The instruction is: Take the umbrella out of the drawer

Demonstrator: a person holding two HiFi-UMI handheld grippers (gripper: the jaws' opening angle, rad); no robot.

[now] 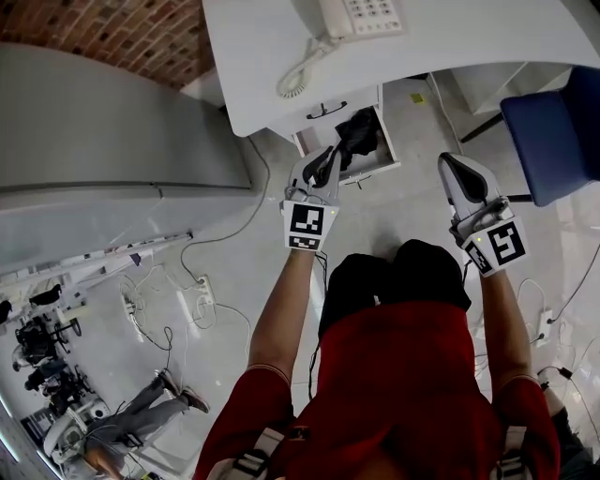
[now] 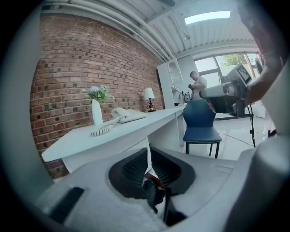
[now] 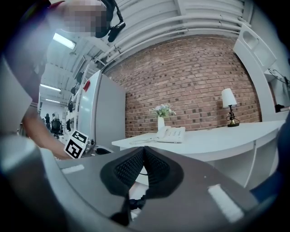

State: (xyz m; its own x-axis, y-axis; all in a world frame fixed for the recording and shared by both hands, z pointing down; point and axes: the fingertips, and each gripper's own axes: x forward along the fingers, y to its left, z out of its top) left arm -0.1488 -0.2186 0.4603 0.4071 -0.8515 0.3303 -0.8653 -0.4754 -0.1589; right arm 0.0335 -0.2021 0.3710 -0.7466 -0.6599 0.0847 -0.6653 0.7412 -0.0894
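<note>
The black folded umbrella (image 1: pixel 358 134) lies in the open white drawer (image 1: pixel 371 172) under the desk (image 1: pixel 469 42). My left gripper (image 1: pixel 329 157) hangs just in front of the drawer's left front corner, a little short of the umbrella. Its pads (image 2: pixel 136 165) stand almost together with only a thin slit between them and nothing held. My right gripper (image 1: pixel 451 163) is off to the right of the drawer, over the floor, pads (image 3: pixel 131 167) together and empty. In the right gripper view the left gripper's marker cube (image 3: pixel 76 144) shows at the left.
A white telephone (image 1: pixel 361 17) with a coiled cord sits on the desk above the drawer. A blue chair (image 1: pixel 553 131) stands at the right. A tall grey cabinet (image 1: pixel 94 141) fills the left. Cables (image 1: pixel 178 300) trail over the floor. A vase (image 2: pixel 96 113) and a lamp (image 2: pixel 149 97) stand on the desk.
</note>
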